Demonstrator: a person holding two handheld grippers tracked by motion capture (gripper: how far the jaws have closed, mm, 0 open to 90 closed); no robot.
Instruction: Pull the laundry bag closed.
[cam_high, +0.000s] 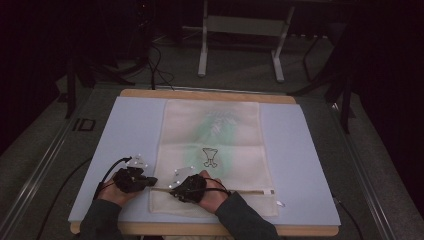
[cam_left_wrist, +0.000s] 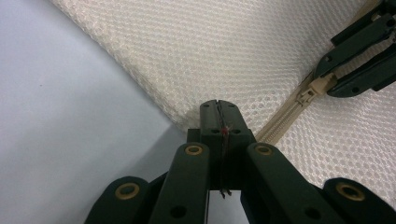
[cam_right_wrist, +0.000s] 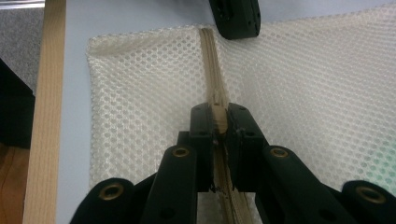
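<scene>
A cream mesh bag (cam_high: 212, 145) lies flat on a pale blue mat (cam_high: 125, 130), and its zipper (cam_high: 245, 191) runs across near the front edge. My left gripper (cam_high: 153, 181) is shut on the bag's left edge (cam_left_wrist: 196, 60) at the zipper's end; in its own view the jaws (cam_left_wrist: 218, 111) meet on the mesh. My right gripper (cam_high: 173, 190) sits just to its right, shut on the beige zipper pull (cam_right_wrist: 218, 119). That pull (cam_left_wrist: 308, 96) is also seen in the left gripper view, between the right gripper's fingers (cam_left_wrist: 355, 81).
The mat lies on a wooden table (cam_high: 200, 94) whose front edge (cam_right_wrist: 44, 116) is close to the bag. A green shape (cam_high: 217, 127) shows through the mesh. Metal stand legs (cam_high: 202, 45) and cables lie on the floor beyond the table.
</scene>
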